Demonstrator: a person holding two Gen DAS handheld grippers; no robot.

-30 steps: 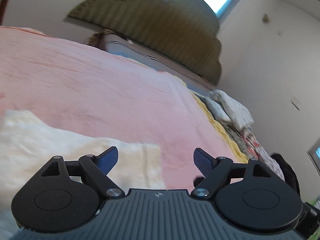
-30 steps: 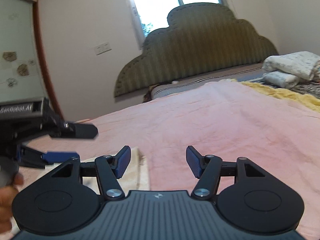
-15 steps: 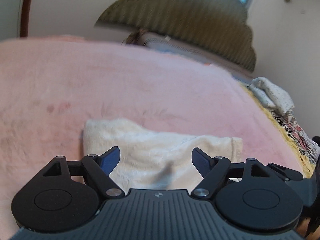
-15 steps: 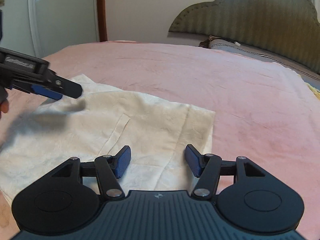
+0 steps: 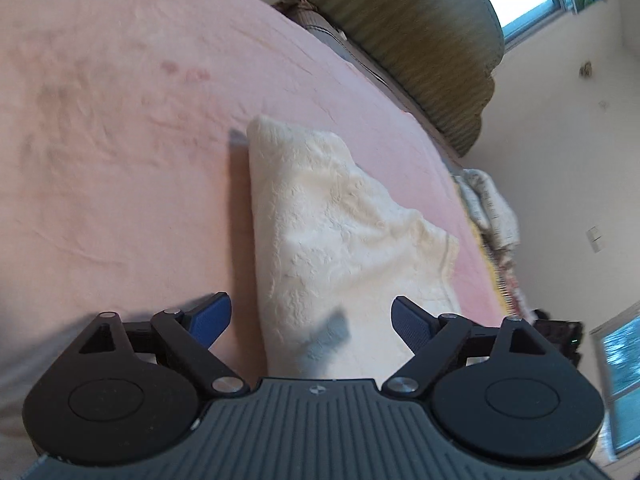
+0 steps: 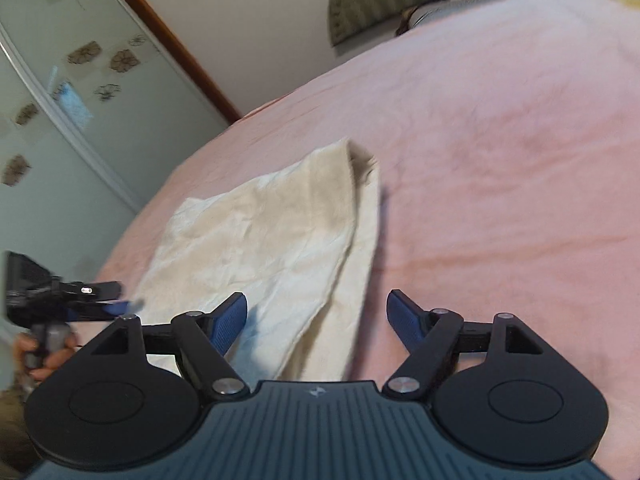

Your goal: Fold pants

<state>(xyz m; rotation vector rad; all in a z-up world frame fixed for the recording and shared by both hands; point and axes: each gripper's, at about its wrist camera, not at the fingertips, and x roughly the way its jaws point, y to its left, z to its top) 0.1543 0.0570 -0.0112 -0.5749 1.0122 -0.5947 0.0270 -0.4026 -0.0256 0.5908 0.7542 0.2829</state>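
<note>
Cream pants point(image 5: 336, 224) lie folded flat on the pink bedspread point(image 5: 120, 140). My left gripper point(image 5: 310, 322) hovers over their near left edge, jaws opening, nothing pressed between the pads. In the right wrist view the same pants point(image 6: 264, 248) stretch away to the upper right, with a layered edge along their right side. My right gripper point(image 6: 318, 320) hangs above the near right edge of the cloth, jaws opening, pads clear of the fabric. The left gripper point(image 6: 116, 300) shows at the left edge of that view, held by a hand point(image 6: 44, 356).
A green padded headboard point(image 5: 424, 40) stands at the far end of the bed. Folded bedding point(image 5: 492, 208) lies along the bed's right side. A glass wardrobe door point(image 6: 60, 92) with flower stickers stands left of the bed. The pink bedspread point(image 6: 500, 160) spreads wide to the right.
Both grippers have come down towards the pants and tilted downward. The left gripper swung to the cloth's left edge; the right gripper's jaws stand wider than before.
</note>
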